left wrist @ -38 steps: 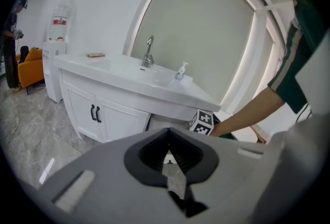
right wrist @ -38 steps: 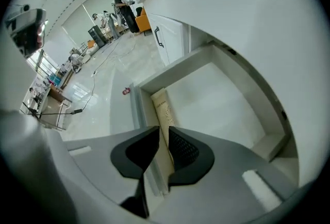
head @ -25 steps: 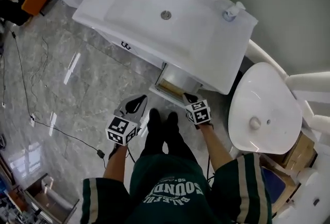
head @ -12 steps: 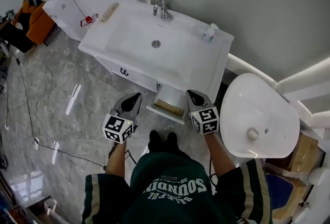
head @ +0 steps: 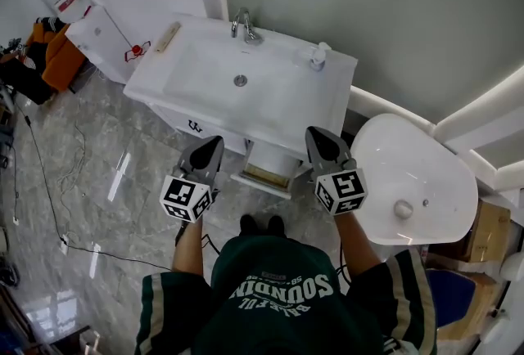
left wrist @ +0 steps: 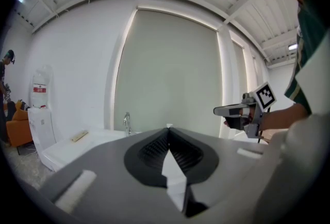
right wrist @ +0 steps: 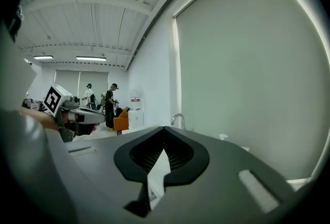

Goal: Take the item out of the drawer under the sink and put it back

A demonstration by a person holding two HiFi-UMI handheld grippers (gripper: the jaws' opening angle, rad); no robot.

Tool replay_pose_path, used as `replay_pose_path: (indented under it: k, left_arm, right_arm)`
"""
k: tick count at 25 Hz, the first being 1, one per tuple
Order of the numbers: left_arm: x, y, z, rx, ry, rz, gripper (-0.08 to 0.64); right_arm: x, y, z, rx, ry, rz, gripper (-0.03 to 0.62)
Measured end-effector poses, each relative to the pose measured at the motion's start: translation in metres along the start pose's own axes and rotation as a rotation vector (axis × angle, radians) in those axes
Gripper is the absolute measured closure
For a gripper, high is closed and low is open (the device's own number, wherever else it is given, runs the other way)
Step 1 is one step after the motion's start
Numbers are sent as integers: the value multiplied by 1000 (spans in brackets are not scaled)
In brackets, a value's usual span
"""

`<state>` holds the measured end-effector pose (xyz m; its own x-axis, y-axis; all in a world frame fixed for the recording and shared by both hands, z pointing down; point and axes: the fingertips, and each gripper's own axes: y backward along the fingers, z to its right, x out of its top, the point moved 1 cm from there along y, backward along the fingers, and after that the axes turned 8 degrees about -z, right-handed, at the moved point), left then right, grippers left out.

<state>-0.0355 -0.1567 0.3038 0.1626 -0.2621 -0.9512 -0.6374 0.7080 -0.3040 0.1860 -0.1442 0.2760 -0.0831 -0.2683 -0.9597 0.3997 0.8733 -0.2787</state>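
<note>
The white sink cabinet [head: 270, 112] stands ahead of me. Its drawer [head: 264, 175] below the basin is pulled open, and a flat tan item [head: 266, 174] lies inside. My left gripper [head: 210, 151] hovers high up to the left of the drawer, shut with nothing in it. My right gripper [head: 321, 142] hovers to the drawer's right, also shut and empty. In the left gripper view the jaws [left wrist: 168, 127] meet at the tip, and the right gripper [left wrist: 229, 111] shows beyond them. In the right gripper view the jaws [right wrist: 164, 127] are together, with the left gripper [right wrist: 95, 113] off to the side.
A faucet [head: 241, 24], a soap bottle [head: 318, 56] and a wooden strip [head: 168, 36] sit on the sink top. A white toilet [head: 413, 181] stands close on the right. A white appliance [head: 98, 26] stands at the left. A cable [head: 49, 181] trails over the marble floor. Two people [right wrist: 100, 99] stand far off.
The view has pulled up and back from the cabinet. Both grippers have risen and spread further apart, away from the drawer. The drawer stays open.
</note>
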Motion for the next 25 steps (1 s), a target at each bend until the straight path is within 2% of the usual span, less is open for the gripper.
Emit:
replay_pose_path:
  k: [9, 25]
  left_arm:
    - [0, -7, 0, -3, 10, -3, 511]
    - [-8, -8, 4, -10, 21, -3, 511]
  right_arm:
    - [4, 5, 9, -11, 12, 16, 591]
    - [-4, 6, -4, 19, 28, 11, 591]
